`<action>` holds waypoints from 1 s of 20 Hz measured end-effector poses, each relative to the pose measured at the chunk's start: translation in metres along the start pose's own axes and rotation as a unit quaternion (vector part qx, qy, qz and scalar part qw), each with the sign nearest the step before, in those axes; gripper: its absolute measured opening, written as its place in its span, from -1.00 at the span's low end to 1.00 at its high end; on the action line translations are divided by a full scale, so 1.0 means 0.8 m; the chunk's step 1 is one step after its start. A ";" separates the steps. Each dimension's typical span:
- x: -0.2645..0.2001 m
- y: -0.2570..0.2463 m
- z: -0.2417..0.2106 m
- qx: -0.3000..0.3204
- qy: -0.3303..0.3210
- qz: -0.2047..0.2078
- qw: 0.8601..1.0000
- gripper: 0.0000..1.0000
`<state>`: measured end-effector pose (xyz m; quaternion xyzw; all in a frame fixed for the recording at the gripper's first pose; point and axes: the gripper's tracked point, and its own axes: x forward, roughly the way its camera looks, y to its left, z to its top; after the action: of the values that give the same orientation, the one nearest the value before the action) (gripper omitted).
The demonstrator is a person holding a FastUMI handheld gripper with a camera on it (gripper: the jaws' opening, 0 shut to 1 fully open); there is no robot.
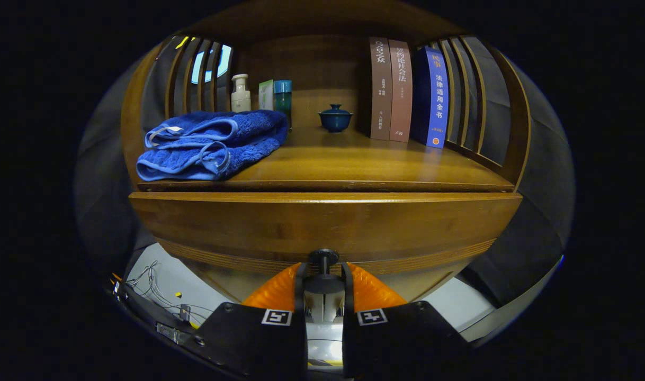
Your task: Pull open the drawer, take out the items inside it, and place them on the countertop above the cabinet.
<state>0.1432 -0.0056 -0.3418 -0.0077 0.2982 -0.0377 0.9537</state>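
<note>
**Fingers on the knob, drawer face dead ahead**

Nearest in, the gripper (324,275) has its two fingers drawn in close, one on each side of the dark round drawer knob (323,257). They appear to pinch its stem, with the knob's cap sitting just past the tips, though whether both truly press on it is hard to tell.

The knob stands out from the wooden drawer front (322,225), which runs wide, left to right, straight across the line of the fingers. The drawer looks shut or nearly so; nothing of its inside can be seen, so the items to be taken out are hidden. By my judgement the coming move is a straight pull back along the fingers, square to that long face.

Just above the drawer lies the countertop (365,164), the place the items are bound for. On it, to the left, rests a folded blue towel (211,143); farther back sit a small lidded blue bowl (336,118), some bottles (241,94) and upright books (402,87).
</note>
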 end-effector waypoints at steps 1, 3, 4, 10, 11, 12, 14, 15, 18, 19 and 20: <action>-0.007 0.000 -0.004 -0.001 0.001 0.000 1.000 -0.40; -0.020 0.000 -0.011 -0.003 0.006 0.000 1.000 -0.40; -0.028 0.000 -0.016 -0.002 0.009 0.000 1.000 -0.40; -0.077 -0.004 -0.044 0.015 0.030 0.001 0.999 -0.40; -0.085 -0.003 -0.049 0.015 0.034 0.002 0.999 -0.40; -0.093 -0.003 -0.053 0.015 0.037 0.003 0.999 -0.40; -0.109 -0.004 -0.062 0.013 0.043 0.003 0.999 -0.40; -0.117 -0.004 -0.067 0.015 0.047 0.003 0.999 -0.40; -0.136 -0.005 -0.077 0.021 0.056 0.002 0.998 -0.40; -0.142 -0.006 -0.081 0.023 0.060 0.001 0.998 -0.40; -0.147 -0.006 -0.084 0.027 0.064 0.002 0.998 -0.40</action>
<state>0.0083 -0.0010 -0.3305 0.0213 0.3572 -0.0441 0.9327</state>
